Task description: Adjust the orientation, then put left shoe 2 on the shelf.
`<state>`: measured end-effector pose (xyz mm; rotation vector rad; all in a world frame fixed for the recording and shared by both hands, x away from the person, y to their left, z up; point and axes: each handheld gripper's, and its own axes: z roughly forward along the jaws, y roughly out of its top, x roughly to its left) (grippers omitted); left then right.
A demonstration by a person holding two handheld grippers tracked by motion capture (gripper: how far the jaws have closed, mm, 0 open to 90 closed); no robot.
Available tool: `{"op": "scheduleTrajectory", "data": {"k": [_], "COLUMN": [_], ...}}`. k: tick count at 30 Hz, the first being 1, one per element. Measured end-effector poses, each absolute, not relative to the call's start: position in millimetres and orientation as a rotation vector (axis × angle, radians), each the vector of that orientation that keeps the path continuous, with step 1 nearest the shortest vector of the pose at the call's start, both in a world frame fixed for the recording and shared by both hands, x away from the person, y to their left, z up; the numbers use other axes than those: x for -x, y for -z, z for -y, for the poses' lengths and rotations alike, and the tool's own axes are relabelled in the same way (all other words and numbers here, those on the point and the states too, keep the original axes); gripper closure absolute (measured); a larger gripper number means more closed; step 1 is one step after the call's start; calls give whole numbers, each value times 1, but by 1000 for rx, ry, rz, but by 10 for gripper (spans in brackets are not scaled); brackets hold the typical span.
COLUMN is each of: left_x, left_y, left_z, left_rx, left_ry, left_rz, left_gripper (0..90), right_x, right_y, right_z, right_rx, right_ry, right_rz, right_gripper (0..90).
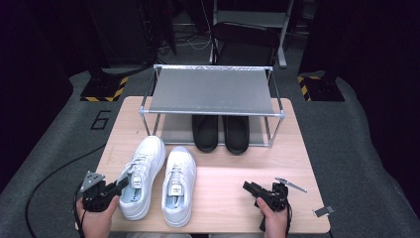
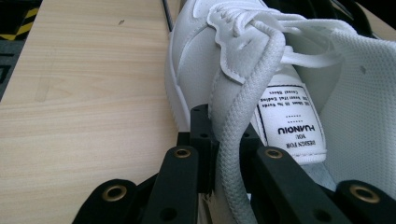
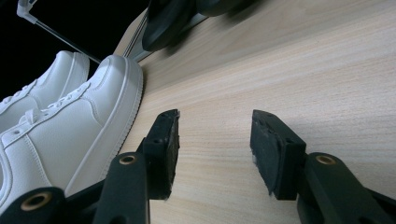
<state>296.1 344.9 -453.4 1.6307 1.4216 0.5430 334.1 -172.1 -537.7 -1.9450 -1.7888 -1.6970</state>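
Observation:
Two white sneakers lie side by side at the table's front left, toes toward the rack. My left gripper [image 1: 119,187] is shut on the padded collar of the left white sneaker [image 1: 142,173]. In the left gripper view the collar rim [image 2: 233,140] is pinched between the jaws of this gripper [image 2: 227,136], beside the tongue label [image 2: 292,126]. The right white sneaker [image 1: 179,186] lies free. My right gripper [image 1: 249,187] rests low over bare wood at the front right, open and holding nothing [image 3: 217,123]. The nearer sneaker [image 3: 74,135] lies to its left.
A metal shoe rack [image 1: 210,91] with a grey top shelf stands at the back of the table. A pair of black shoes [image 1: 220,133] sits on its lower level, and one toe [image 3: 168,23] is seen from the right gripper. A small metal tool [image 1: 291,184] and a plate [image 1: 323,211] lie front right.

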Motion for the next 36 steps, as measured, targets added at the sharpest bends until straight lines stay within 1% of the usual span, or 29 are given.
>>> {"op": "scheduleTrajectory", "data": {"k": [15, 36], "left_x": [-293, -294], "left_y": [433, 411], "left_z": [-342, -333], "left_rx": [-1602, -1616], "left_ry": [-549, -551], "left_rz": [-1372, -1303], "left_gripper": [830, 831], "right_x": [-334, -335], "right_y": [538, 540], "right_z": [173, 174], "right_rx": [1946, 1950], "right_ry": [1710, 1710], "right_rz": [1776, 1765], "right_gripper": [516, 509]}}
